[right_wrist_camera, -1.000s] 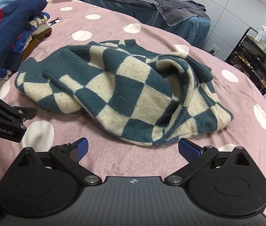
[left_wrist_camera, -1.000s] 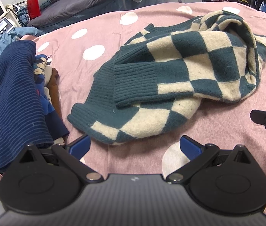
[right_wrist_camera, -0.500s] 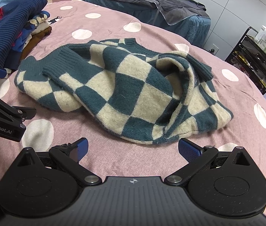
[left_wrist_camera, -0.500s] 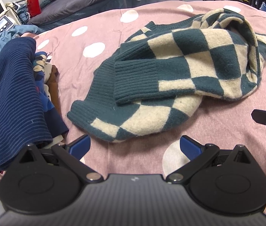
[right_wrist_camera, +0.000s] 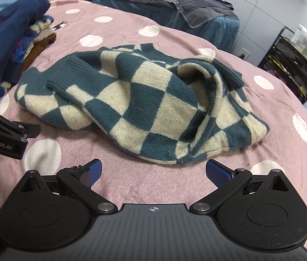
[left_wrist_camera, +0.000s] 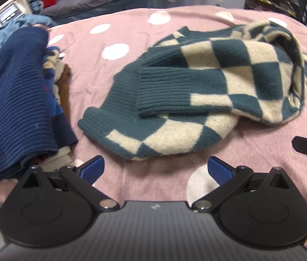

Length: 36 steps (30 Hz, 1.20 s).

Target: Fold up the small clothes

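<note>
sweater: checkered sweater (left_wrist_camera: pixel 208 100) (right_wrist_camera: pixel 144 106), thick fuzzy knit in dark teal and cream squares, lying crumpled mid-bed, not flat. Body bunched into a rounded hump, one fold standing up as a soft ridge on the far right side.
cuff: ribbed teal cuff (left_wrist_camera: pixel 164 91) of one sleeve lies across the body, pointing left; ribs run lengthwise, edge is straight and blunt.
hem: ribbed teal hem (left_wrist_camera: pixel 107 119) curls at the near-left corner, resting on the sheet.
bed: bed sheet (left_wrist_camera: pixel 101 69) (right_wrist_camera: pixel 118 32), dusty pink with white polka dots, fine weave, light wrinkles around the sweater.
pile: stacked clothes (left_wrist_camera: pixel 16 100) (right_wrist_camera: pixel 12 37) at the left edge of the bed, well apart from the sweater. Top item is navy, fine horizontal ribbing, draped over the stack; red, brown and printed fabric show underneath.
left gripper: left gripper (left_wrist_camera: pixel 155 168), fingers spread wide, blue textured pads, nothing between them. Sits just short of the sweater's near edge, no contact visible.
right gripper: right gripper (right_wrist_camera: pixel 153 173), fingers also wide apart, empty, close to the sweater's near-right hem without touching.
background: second bed with grey cover (right_wrist_camera: pixel 164 2), black shelf rack (right_wrist_camera: pixel 295 69) with bottles at right; details blurry.
</note>
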Motion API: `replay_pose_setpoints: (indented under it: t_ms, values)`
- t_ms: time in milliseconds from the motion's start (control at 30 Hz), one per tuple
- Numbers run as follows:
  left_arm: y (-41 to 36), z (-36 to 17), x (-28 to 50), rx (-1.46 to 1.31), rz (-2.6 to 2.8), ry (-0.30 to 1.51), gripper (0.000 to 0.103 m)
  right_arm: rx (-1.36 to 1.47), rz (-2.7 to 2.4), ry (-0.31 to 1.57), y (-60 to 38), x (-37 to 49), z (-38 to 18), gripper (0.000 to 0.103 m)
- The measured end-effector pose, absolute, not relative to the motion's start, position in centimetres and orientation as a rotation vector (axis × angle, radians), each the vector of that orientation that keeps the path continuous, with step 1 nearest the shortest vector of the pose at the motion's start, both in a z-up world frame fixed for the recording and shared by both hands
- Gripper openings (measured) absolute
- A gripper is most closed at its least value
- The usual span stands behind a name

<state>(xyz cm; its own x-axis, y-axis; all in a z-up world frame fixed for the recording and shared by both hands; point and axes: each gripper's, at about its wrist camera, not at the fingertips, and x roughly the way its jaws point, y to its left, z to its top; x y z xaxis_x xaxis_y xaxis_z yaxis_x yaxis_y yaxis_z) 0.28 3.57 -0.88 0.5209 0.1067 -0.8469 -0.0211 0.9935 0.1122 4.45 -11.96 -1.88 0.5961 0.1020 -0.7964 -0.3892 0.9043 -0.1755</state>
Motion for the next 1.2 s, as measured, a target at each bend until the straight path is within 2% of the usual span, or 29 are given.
replay_pose_setpoints:
  t_ms: [233,333,433,600,667,700,767,833,900,1033,1200]
  values:
    - [4.5,-1.2,-4.1,0.222,0.096,0.831,0.103,-0.199,0.28,0.76,-14.5,2.7,-1.9,0.103]
    - [5.8,-2.5,-4.7,0.204,0.097,0.814,0.103,-0.096,0.37,0.71,-14.3,2.5,-1.5,0.103]
    - [6.4,-3.0,-4.0,0.16,0.102,0.874,0.103,-0.182,0.481,0.708,-11.0,3.3,-1.6,0.103]
    - [7.8,-3.1,-3.3,0.053,0.081,0.945,0.103,-0.384,0.625,0.597,-4.5,4.6,-1.9,0.103]
    - [8.4,-3.5,-3.6,0.032,0.084,0.953,0.103,-0.431,0.649,0.629,-2.4,6.1,-2.9,0.103]
    - [8.8,-3.6,-3.7,0.027,0.089,0.956,0.103,-0.455,0.658,0.654,-1.7,6.9,-3.6,0.083]
    - [9.4,-3.9,-3.7,0.01,0.094,0.977,0.103,-0.507,0.639,0.717,-0.8,8.2,-5.6,0.051]
    - [10.0,-4.0,-3.9,-0.025,0.097,0.982,0.103,-0.496,0.633,0.713,-0.9,8.5,-6.3,0.05]
    - [10.5,-3.8,-4.1,-0.049,0.096,0.955,0.103,-0.433,0.613,0.675,-1.9,8.2,-5.3,0.014]
    - [11.1,-3.1,-4.0,-0.128,0.041,0.896,0.096,-0.374,0.615,0.564,-5.0,5.7,-1.9,0.013]
    - [10.6,-3.0,-3.4,-0.123,0.024,0.89,0.096,-0.247,0.609,0.621,-12.7,0.9,1.4,0.012]
